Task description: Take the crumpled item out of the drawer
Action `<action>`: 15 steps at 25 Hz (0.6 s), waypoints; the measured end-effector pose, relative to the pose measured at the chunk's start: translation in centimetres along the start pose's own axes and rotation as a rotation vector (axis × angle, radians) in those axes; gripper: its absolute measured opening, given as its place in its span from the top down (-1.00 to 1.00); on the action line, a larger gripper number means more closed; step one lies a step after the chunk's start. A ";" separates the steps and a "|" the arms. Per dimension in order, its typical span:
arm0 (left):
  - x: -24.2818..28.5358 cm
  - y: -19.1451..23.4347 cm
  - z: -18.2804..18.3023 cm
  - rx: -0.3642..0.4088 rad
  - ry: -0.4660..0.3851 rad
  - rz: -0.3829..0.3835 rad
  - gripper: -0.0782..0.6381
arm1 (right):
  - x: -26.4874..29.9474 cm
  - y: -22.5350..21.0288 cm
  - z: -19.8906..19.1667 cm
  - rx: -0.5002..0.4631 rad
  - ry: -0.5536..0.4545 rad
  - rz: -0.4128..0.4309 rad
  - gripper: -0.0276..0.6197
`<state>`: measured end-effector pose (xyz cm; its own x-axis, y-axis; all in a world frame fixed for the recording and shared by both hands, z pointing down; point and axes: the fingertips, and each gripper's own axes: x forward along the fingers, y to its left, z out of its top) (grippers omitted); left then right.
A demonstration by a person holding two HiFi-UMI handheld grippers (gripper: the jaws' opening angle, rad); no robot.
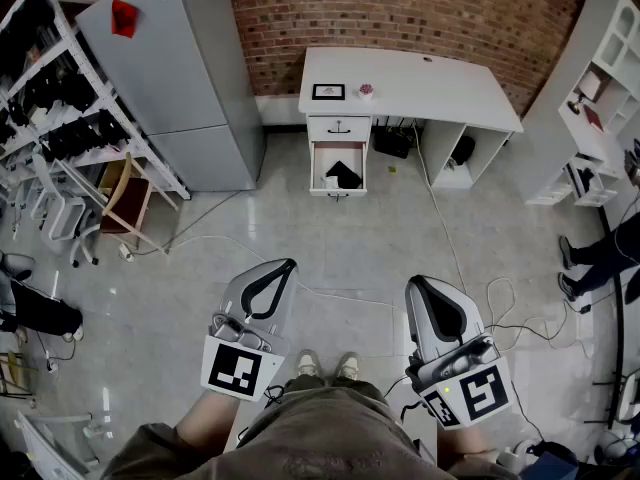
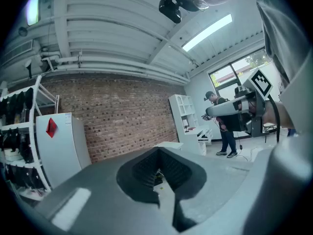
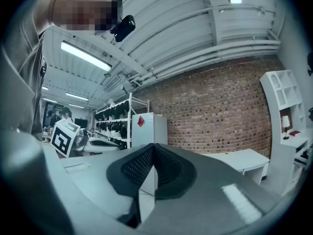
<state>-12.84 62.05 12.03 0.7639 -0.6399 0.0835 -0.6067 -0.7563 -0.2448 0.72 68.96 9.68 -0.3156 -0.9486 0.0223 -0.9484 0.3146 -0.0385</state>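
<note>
Standing well back from the furniture, the person holds both tools level at waist height. The left tongs are pressed together with nothing between them, and the right tongs are likewise pressed together and empty. By my reading the task has hardly started: nothing is grasped, and the whole approach, the reach in and the lift out are yet to do.

Underfoot is a pale, glossy floor, with cables trailing across it to the right of the path ahead. Beyond that open stretch stands the white bench. Its lower drawer is already pulled out, which spares one step. The crumpled item, dark and bunched, lies inside that drawer, well apart from both tools.

A small picture frame sits on the bench top. To the left stands a grey fridge, then a rack of dark goods. White shelving fills the right side, and a brick wall closes the room behind.
</note>
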 end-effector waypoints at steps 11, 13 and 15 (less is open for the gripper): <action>1.2 -1.8 0.5 0.023 0.013 0.002 0.78 | -1.1 -1.8 0.0 0.047 -0.020 0.016 0.83; 1.4 -2.4 0.5 0.031 0.019 0.004 0.78 | -1.5 -2.1 -0.1 0.044 -0.018 0.026 0.83; 1.6 -3.1 0.5 0.033 0.023 0.009 0.78 | -2.0 -2.5 -0.4 0.041 -0.013 0.036 0.83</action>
<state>-9.60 63.43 12.43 0.7527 -0.6501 0.1035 -0.6058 -0.7456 -0.2778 3.73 70.09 10.10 -0.3487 -0.9372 0.0068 -0.9345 0.3471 -0.0795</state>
